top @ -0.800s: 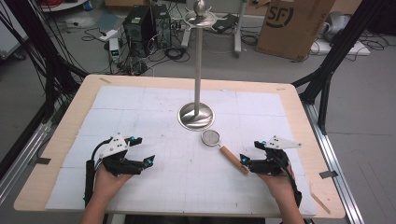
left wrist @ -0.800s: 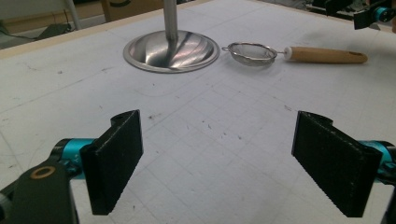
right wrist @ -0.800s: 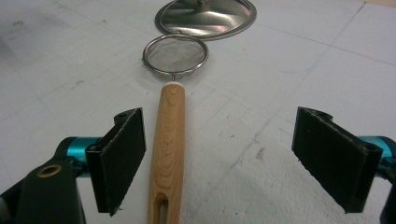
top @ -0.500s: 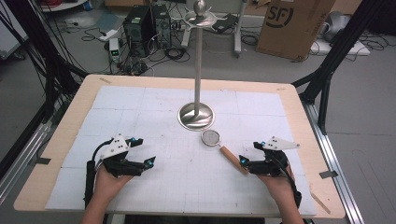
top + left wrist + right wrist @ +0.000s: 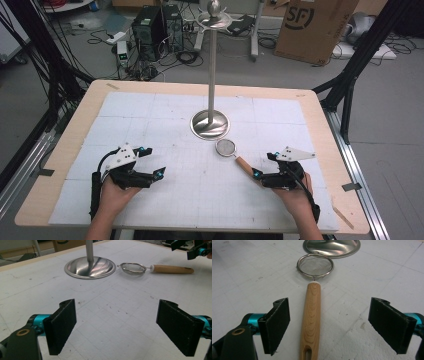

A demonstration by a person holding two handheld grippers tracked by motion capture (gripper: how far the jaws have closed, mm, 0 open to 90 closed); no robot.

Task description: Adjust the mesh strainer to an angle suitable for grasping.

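A small mesh strainer (image 5: 226, 147) with a wooden handle (image 5: 244, 164) lies on the white mat, just in front of the metal stand's round base (image 5: 210, 125). My right gripper (image 5: 262, 165) is open at the handle's near end. In the right gripper view the handle (image 5: 312, 315) runs between the wide-apart pads (image 5: 275, 325) without touching them, and the mesh bowl (image 5: 315, 265) lies beyond. My left gripper (image 5: 153, 161) stands open over bare mat at the front left, nothing between its pads (image 5: 62, 325). From there the strainer (image 5: 132, 267) and the stand's base (image 5: 90, 266) lie ahead.
The stand's tall pole (image 5: 212, 65) rises from the middle of the table to a hooked top (image 5: 214, 17). The wooden table edge (image 5: 320, 120) frames the mat. Cables, a computer case and a cardboard box (image 5: 315, 25) sit on the floor behind.
My right gripper has edged slightly left, toward the strainer's handle end. The left gripper and the strainer have stayed put.
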